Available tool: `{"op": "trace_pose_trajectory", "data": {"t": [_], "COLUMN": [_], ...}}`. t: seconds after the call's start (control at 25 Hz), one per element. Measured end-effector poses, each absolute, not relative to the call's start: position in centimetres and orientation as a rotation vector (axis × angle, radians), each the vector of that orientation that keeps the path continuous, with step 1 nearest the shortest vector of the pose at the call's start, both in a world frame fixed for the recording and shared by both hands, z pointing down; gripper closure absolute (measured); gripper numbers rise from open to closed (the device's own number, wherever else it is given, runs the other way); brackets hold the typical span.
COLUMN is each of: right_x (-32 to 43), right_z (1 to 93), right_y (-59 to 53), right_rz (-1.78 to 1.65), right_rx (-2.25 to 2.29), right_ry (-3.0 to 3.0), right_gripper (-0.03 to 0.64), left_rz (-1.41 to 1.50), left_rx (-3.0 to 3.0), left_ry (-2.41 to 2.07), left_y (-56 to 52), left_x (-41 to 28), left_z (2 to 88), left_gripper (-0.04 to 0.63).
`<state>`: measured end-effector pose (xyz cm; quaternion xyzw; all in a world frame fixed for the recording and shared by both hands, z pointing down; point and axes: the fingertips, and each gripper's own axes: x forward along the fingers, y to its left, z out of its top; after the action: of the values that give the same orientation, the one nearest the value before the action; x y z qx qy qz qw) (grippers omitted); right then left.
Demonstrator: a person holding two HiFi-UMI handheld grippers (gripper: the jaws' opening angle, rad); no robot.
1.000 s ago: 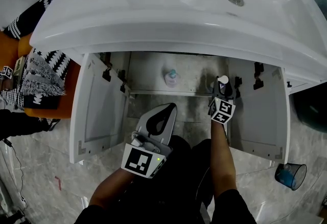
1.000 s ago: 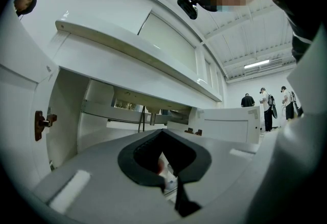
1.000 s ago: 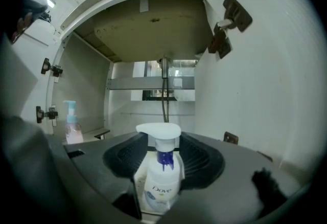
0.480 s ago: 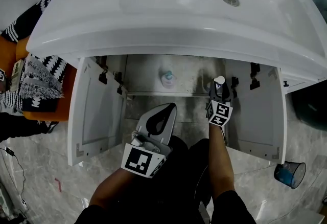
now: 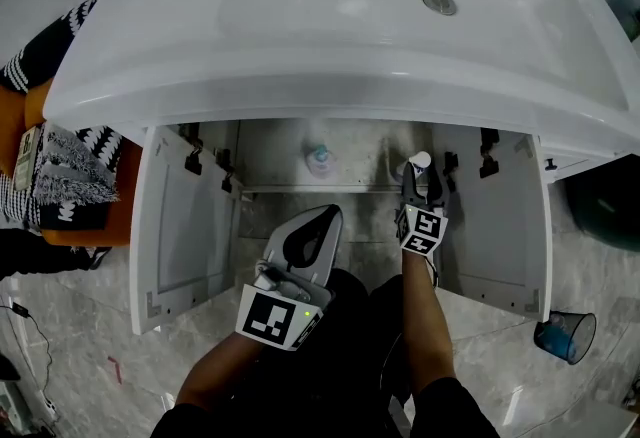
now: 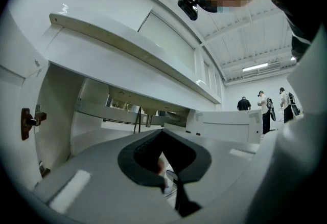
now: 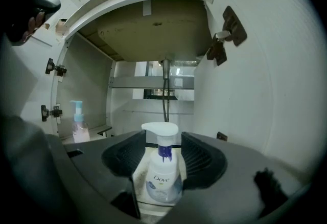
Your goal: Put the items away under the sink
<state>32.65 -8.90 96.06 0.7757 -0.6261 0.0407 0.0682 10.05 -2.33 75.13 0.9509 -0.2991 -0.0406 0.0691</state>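
A white Dove pump bottle (image 7: 162, 173) stands upright on the cabinet floor at the right, its pump head (image 5: 420, 162) showing under the sink's edge. My right gripper (image 7: 163, 159) reaches into the cabinet (image 5: 420, 178) around it. Its jaws have just been opening and stand open, with the bottle between them and small gaps at the pads. A second bottle with a blue pump (image 5: 318, 158) stands further left at the back (image 7: 77, 120). My left gripper (image 5: 335, 213) hangs outside the cabinet over the person's lap, shut on nothing (image 6: 163, 133).
The white sink basin (image 5: 330, 26) overhangs the cabinet. Both doors stand wide open, left (image 5: 185, 216) and right (image 5: 495, 226). A drain pipe (image 7: 164, 90) runs down the back. A blue cup (image 5: 565, 336) sits on the floor at right, black-and-white cloth (image 5: 60, 166) at left.
The head view has drifted, so the sink and cabinet sit slightly further left in the picture. Both grippers keep their places; the bottle stays upright between the right jaws.
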Motion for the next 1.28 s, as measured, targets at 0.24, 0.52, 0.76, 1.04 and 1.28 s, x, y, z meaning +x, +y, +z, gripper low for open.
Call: {"op": "trace_pose_trajectory", "data": {"t": [0.24, 0.52, 0.76, 1.04, 1.28], "right_x": [32.4, 31.3, 28.9, 28.0, 26.7], "right_z": [95.9, 94.8, 92.2, 87.8, 82.1], "right_y": [-7.6, -6.0, -3.2, -0.4, 1.7], "right_rz": [0.205, 0.358, 0.507, 0.669, 0.751], "right_rx": [2.323, 2.258, 2.183, 2.129, 2.096], "right_ry": [-1.872, -1.882, -1.885, -1.833, -1.800], "right_gripper": [0.394, 0.408, 0.566, 0.600, 0.601], "left_rz": [-0.100, -0.063, -0.018, 0.064, 0.076], "left_rx": [2.848, 2.802, 2.749, 2.740, 2.731], "left_ry": [-0.901, -0.905, -0.939, -0.945, -0.984], "left_y": [-2.4, -2.0, -0.8, 0.1, 0.7], "left_x": [10.8, 11.6, 11.2, 11.5, 10.8], "left_z": [74.6, 70.6, 65.6, 58.5, 50.6], "left_gripper": [0.588, 0.588, 0.588, 0.588, 0.588]}}
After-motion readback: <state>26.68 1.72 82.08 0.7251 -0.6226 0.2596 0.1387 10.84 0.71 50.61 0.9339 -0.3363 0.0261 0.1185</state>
